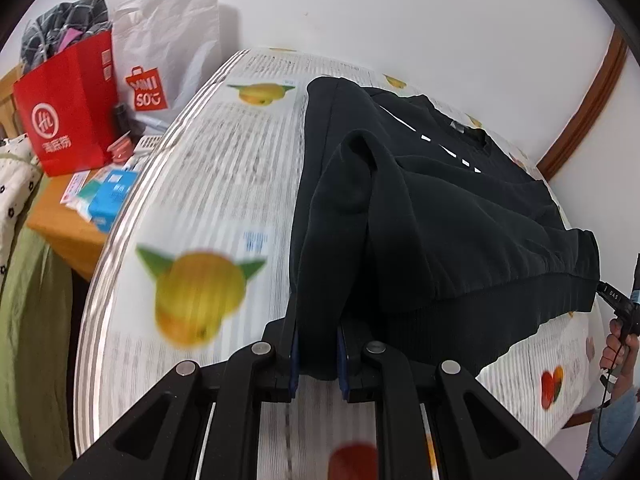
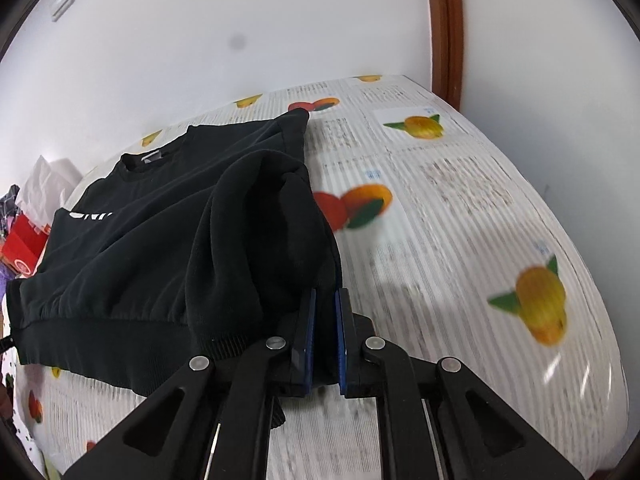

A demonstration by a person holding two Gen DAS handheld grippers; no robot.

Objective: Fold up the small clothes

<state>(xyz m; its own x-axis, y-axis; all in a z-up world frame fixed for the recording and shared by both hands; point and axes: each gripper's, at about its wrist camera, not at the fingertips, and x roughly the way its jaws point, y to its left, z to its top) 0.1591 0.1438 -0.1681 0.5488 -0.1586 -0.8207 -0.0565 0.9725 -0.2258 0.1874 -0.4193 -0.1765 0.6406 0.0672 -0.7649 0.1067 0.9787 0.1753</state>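
2 grippers — the left gripper [image 1: 316, 344] and right gripper [image 2: 324, 332] — each clamp nearly closed on a fold of the black sweatshirt [image 2: 160, 248], its body spread across the fruit-printed worktop [image 2: 460, 220]; beyond, a red bag [image 1: 68, 116] stands.

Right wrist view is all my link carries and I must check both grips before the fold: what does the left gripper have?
Observer: The left gripper is shut on the black sweatshirt, on a bunched sleeve.
Operator: What's beyond the table's far side?
Observer: A red paper bag stuffed with clothes stands there.
Operator: Anything else near it?
Observer: A white shopping bag leans on the wall behind it.
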